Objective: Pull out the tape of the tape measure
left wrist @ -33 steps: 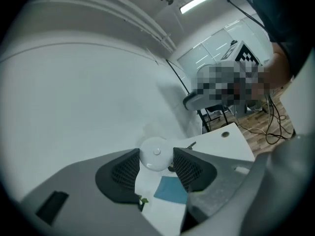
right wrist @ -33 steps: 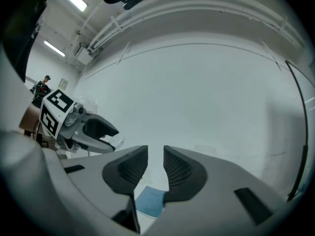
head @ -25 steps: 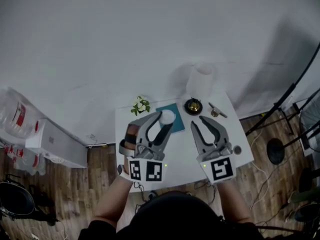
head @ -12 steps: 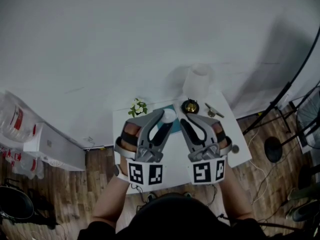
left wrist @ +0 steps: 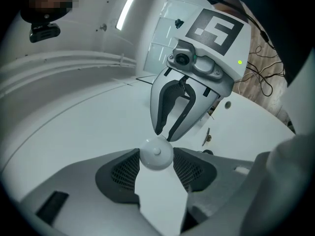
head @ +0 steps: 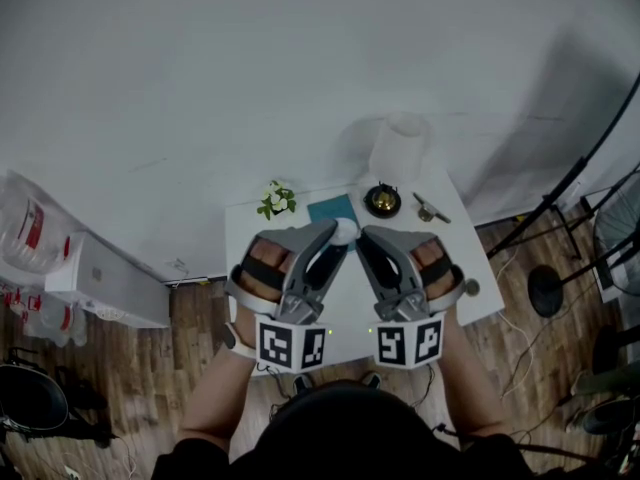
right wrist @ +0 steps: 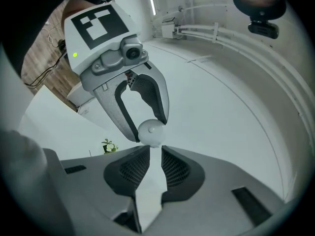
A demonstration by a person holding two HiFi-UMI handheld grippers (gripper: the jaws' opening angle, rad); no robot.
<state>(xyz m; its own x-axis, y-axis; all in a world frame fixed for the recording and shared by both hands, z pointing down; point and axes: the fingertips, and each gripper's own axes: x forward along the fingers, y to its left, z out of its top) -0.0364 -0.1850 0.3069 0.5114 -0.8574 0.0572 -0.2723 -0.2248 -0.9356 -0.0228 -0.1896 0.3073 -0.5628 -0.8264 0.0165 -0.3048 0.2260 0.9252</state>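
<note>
Two claws meet tip to tip over a white bench [head: 345, 308], each held in one of the person's hands. The left claw [left wrist: 156, 155] has its jaws spread wide, and its dark meshed pads press from either side on a round white tape measure [right wrist: 151, 131], a small disc with a raised stud at the centre of its face. That disc is held up off the bench, right at the ends of the left jaws. In the head view it sits over the near edge of a teal square mat [head: 330, 208].

The right claw [right wrist: 155, 150] points at the left one, and its tips reach the rim of the tape measure. Its jaws have just been closing and now stand a narrow slot apart. The pads do not press on the disc. Whether any pulled-out tape lies in the slot I cannot tell, as only a pale strip shows there.

Farther back on the bench stand a small potted plant with white flowers [head: 277, 200], a dark round dish with a gold centre [head: 382, 200] and a tall white cylinder [head: 400, 158]. A small metal piece [head: 430, 208] lies beside the dish. Brown wooden floor [head: 200, 318] surrounds the bench.
</note>
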